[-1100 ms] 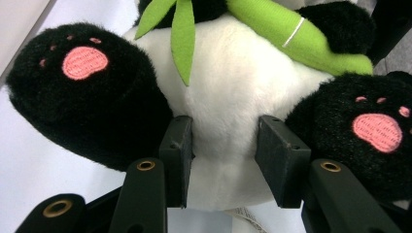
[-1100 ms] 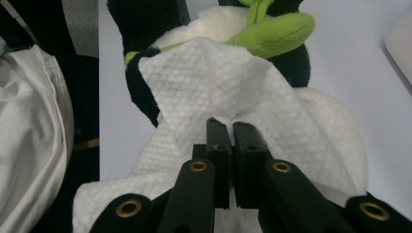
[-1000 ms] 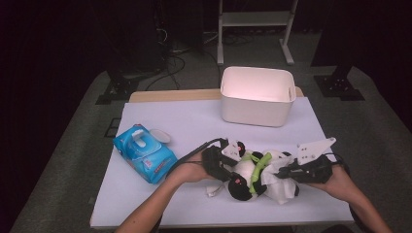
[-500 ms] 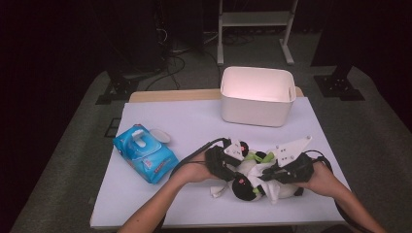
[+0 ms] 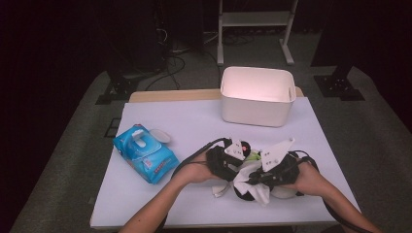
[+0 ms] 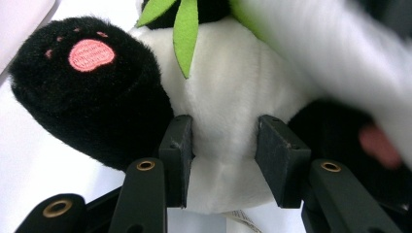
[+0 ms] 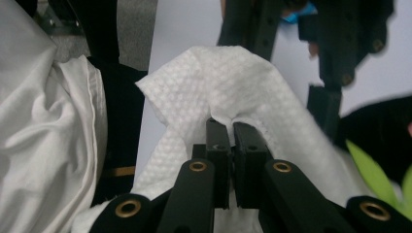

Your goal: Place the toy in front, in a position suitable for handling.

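A black and white panda plush [image 6: 223, 87] with green leaves [image 6: 184, 29] lies at the table's front middle. My left gripper [image 6: 223, 141] is shut on its white belly, beside a black foot with a pink paw print [image 6: 92, 53]. In the high view the left gripper [image 5: 238, 162] sits at the plush's [image 5: 248, 193] left side. My right gripper [image 7: 231, 128] is shut on a white embossed wipe [image 7: 233, 82]. From above, the right gripper [image 5: 257, 178] holds the wipe [image 5: 253, 184] against the plush, and both hands hide most of the toy.
A blue pack of wipes [image 5: 145, 154] with its lid flipped up lies at the left of the white table [image 5: 184, 121]. A white bin [image 5: 257, 97] stands at the back, right of centre. The person's white garment [image 7: 39, 126] is at the left in the right gripper view.
My right gripper has carried the wipe leftward, onto the plush and close against the left gripper. The left gripper and the plush have stayed put.
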`<state>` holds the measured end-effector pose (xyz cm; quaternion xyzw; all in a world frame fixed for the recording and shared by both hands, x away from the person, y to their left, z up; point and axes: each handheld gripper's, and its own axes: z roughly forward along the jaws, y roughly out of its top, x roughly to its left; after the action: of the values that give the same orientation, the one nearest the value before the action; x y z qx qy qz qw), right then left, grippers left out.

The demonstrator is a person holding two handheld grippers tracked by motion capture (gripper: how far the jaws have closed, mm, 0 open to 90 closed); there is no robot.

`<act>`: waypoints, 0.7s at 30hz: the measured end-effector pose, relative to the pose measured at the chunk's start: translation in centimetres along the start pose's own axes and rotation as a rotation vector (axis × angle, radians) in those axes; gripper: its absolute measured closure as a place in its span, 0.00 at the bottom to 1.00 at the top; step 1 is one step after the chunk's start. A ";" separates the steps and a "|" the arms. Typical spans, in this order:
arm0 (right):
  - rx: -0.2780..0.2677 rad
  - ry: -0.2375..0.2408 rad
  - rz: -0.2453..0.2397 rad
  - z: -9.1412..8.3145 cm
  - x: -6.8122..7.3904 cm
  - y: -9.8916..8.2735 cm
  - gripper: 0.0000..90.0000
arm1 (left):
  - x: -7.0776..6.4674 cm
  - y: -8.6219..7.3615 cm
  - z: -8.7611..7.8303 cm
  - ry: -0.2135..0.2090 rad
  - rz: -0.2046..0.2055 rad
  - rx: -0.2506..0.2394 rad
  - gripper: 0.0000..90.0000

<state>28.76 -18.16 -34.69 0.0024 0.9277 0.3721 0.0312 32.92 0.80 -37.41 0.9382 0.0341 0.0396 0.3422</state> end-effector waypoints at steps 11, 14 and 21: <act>0.029 -0.015 0.063 -0.5 -0.3 -2.1 0.95 | -0.2 -0.2 0.0 -0.006 -0.006 -0.018 0.64; 0.045 -0.027 0.037 -0.3 -0.3 -1.8 0.95 | -0.2 -0.1 0.0 -0.002 0.007 -0.007 0.64; 0.053 -0.034 0.026 0.6 -0.8 -1.1 0.95 | -0.3 -0.5 0.0 -0.002 -0.004 -0.018 0.64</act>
<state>29.66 -18.53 -35.83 0.0215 0.9365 0.3475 0.0423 32.60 1.16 -37.69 0.9351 0.0353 0.0382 0.3506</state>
